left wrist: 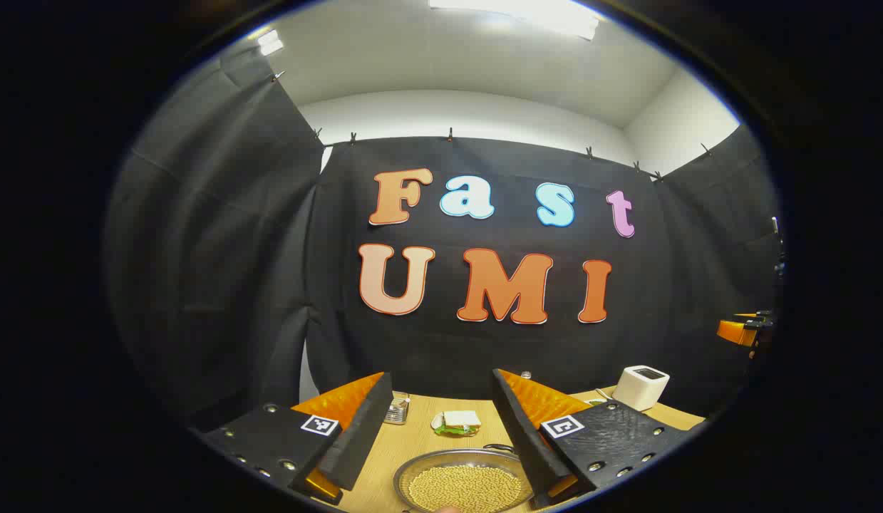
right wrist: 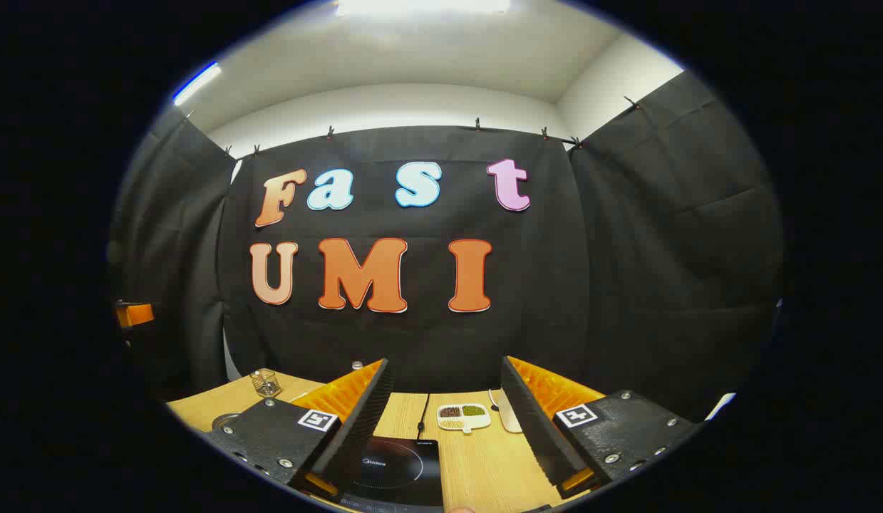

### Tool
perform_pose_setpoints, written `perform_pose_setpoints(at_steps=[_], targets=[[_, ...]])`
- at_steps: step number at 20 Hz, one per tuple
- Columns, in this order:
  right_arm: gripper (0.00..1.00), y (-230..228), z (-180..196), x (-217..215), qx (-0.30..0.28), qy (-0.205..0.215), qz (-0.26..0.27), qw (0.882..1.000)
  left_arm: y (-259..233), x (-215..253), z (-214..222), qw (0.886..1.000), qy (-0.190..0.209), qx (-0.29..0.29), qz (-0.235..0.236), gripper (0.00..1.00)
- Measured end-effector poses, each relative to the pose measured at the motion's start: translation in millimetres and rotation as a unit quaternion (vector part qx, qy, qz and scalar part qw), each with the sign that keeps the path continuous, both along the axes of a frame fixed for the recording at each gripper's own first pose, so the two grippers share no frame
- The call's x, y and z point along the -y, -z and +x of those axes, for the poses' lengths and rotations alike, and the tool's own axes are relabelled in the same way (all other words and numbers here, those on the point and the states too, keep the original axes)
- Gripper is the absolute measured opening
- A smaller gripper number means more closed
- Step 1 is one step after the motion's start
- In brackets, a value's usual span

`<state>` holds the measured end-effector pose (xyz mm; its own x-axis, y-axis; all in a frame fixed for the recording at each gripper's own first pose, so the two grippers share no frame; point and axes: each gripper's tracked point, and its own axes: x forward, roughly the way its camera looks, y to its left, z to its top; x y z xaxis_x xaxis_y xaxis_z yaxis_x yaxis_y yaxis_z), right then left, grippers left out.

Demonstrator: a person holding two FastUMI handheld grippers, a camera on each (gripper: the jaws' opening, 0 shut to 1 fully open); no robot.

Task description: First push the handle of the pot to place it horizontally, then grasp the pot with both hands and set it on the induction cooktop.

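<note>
Both claws held wide above the wooden bench (left wrist: 405,445), each gripping nothing.

Left gripper view: the left claw (left wrist: 441,434) stands wide, its fingers apart and clear of the pot (left wrist: 462,484), a shallow metal one full of pale yellow beans, which sits on the bench between and just below the fingertips; a dark loop at its far rim may be the handle, though it is too small to be sure. Farther back lie a small plate of food (left wrist: 457,422), a glass jar (left wrist: 397,410) and a white box (left wrist: 641,387). Right gripper view: the right claw (right wrist: 447,427) is likewise wide, with the black induction cooktop (right wrist: 391,470) on the bench under its left finger, a cord running back from it, and a divided dish of beans (right wrist: 464,417) beyond.
</note>
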<state>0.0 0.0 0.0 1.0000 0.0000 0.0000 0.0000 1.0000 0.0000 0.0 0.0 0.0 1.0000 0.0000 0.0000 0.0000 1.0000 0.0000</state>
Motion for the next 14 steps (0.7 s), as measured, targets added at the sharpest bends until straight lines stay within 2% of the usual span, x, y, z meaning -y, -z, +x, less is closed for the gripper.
perform_pose_setpoints(at_steps=[7,14], targets=[[0.96,-0.8,0.9,-1.0,0.002,-0.003,0.004,1.000,-0.8,13.5,-4.5,1.000,0.015,-0.002,0.007,0.87],[0.96,-3.4,1.7,-2.9,0.004,-0.006,0.006,1.000,-4.4,12.2,-6.2,1.000,0.011,0.002,0.011,0.87]])
